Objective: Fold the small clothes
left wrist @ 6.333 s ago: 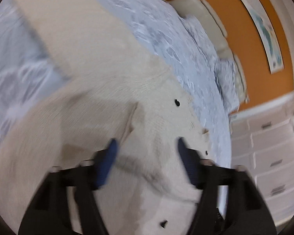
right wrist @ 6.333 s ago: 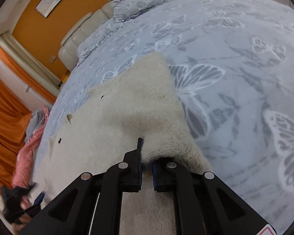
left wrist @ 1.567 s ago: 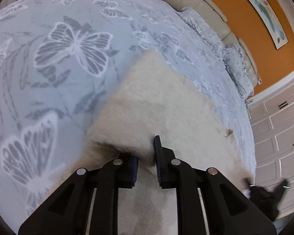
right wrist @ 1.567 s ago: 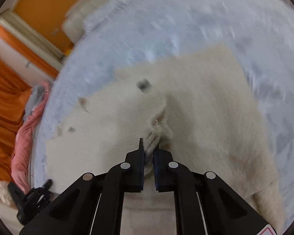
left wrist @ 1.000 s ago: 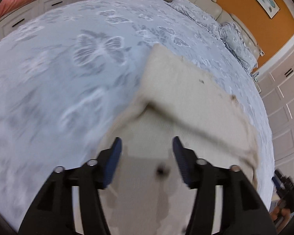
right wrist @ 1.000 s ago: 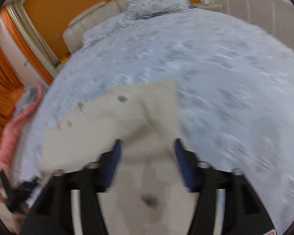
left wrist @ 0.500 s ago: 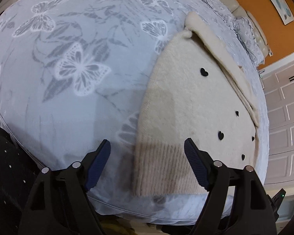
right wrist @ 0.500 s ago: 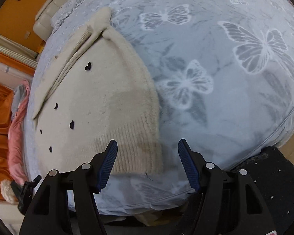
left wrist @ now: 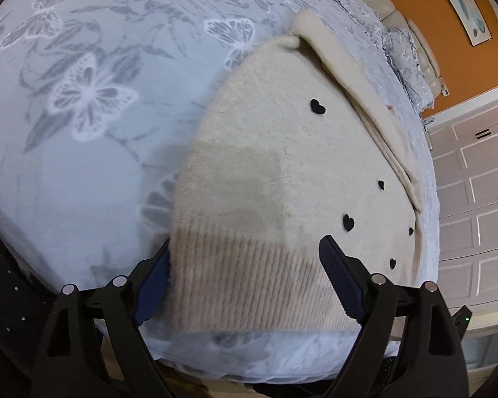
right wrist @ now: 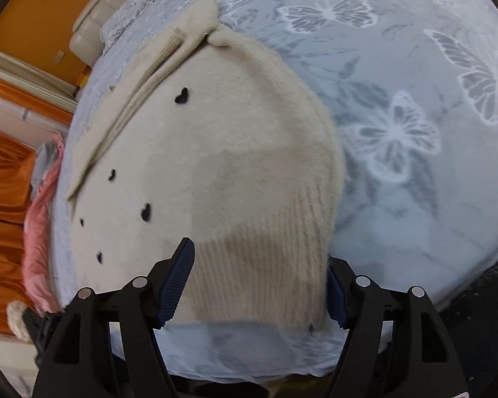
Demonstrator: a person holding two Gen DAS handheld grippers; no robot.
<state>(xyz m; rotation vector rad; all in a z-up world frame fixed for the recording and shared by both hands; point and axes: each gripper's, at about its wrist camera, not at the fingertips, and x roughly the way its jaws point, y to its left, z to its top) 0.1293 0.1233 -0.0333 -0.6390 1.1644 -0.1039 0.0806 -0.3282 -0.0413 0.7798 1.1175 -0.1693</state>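
Note:
A cream fuzzy sweater [left wrist: 282,165] with small black hearts lies folded on the bed, its ribbed hem toward me and a folded sleeve along its far edge. It also shows in the right wrist view [right wrist: 232,165]. My left gripper [left wrist: 245,282] is open and empty, its fingers spread over the hem's left corner. My right gripper [right wrist: 260,285] is open and empty, its fingers spread over the hem's right corner.
The bed has a pale blue butterfly-print cover [left wrist: 83,99], also seen in the right wrist view [right wrist: 415,132], with its front edge just below the hem. Pink clothing [right wrist: 40,215] lies at the far side. White cabinets [left wrist: 474,182] stand beyond.
Both grippers let go of the sweater about a second ago and pulled back. Since half a second ago both have come lower and closer to the ribbed hem, still open.

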